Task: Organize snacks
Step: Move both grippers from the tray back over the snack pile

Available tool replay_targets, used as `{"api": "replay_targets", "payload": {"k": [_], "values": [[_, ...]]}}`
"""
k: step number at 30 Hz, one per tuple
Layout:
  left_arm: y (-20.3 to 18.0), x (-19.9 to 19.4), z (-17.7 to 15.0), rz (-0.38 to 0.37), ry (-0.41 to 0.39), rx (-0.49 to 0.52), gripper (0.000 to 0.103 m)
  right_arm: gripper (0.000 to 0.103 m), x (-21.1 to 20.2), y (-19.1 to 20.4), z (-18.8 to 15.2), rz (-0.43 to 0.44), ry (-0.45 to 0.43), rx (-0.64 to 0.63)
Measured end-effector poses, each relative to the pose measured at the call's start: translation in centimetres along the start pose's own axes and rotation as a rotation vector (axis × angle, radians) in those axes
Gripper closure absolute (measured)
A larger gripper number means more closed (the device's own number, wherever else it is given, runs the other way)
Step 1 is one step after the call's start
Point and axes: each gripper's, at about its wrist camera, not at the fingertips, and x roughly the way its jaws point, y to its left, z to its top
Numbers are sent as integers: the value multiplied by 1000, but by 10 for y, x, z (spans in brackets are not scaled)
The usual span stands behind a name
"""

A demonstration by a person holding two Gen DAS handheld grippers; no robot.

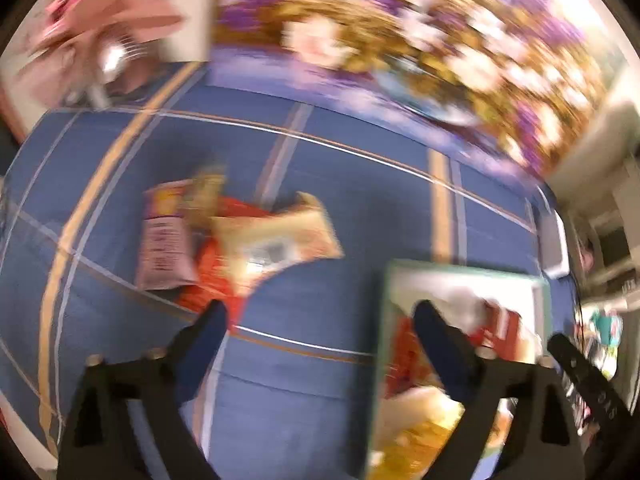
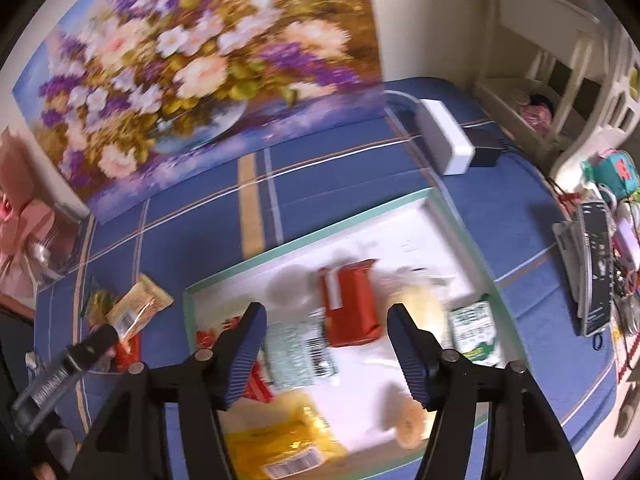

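Blue-padded fingers of the right gripper (image 2: 326,356) stand apart with nothing between them, above a green-rimmed tray (image 2: 312,236). Below lie an orange-red packet (image 2: 352,304), a yellow bag (image 2: 280,440) and a green-and-white pack (image 2: 476,332). The left gripper (image 1: 320,344) is spread wide and empty over the blue checked cloth (image 1: 360,208); left of the tray, a loose pile of snacks (image 1: 240,240) rests on the cloth.

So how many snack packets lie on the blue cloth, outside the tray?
4, piled left of the tray: a pink packet, a red packet under a cream packet, a yellowish packet behind. Blurred; more may be hidden.
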Motion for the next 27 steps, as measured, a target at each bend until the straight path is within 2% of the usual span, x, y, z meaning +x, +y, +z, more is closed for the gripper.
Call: {"api": "replay_targets", "payload": {"k": [2, 4, 7, 9, 12, 14, 16, 21, 27], "values": [[19, -4, 3, 23, -17, -43, 5, 32, 1, 15, -3, 4, 3, -28], [42, -9, 6, 48, -33, -89, 5, 23, 2, 28, -5, 3, -1, -54], [73, -17, 11, 77, -58, -158, 5, 19, 1, 49, -9, 13, -9, -90], [95, -26, 14, 80, -79, -217, 5, 16, 2, 61, -11, 15, -8, -106], [119, -38, 18, 86, -112, -268, 5, 8, 4, 79, -16, 19, -5, -129], [130, -44, 21, 95, -127, -287, 4, 7, 6, 92, -19, 26, -3, -146], [145, -49, 23, 101, -143, -315, 4, 0, 8, 103, -22, 34, 1, -164], [177, -56, 25, 97, -157, -384, 3, 0, 11, 131, -29, 59, 0, -198], [197, -55, 27, 90, -159, -422, 3, 0, 19, 158, -37, 86, 13, -222]]}}
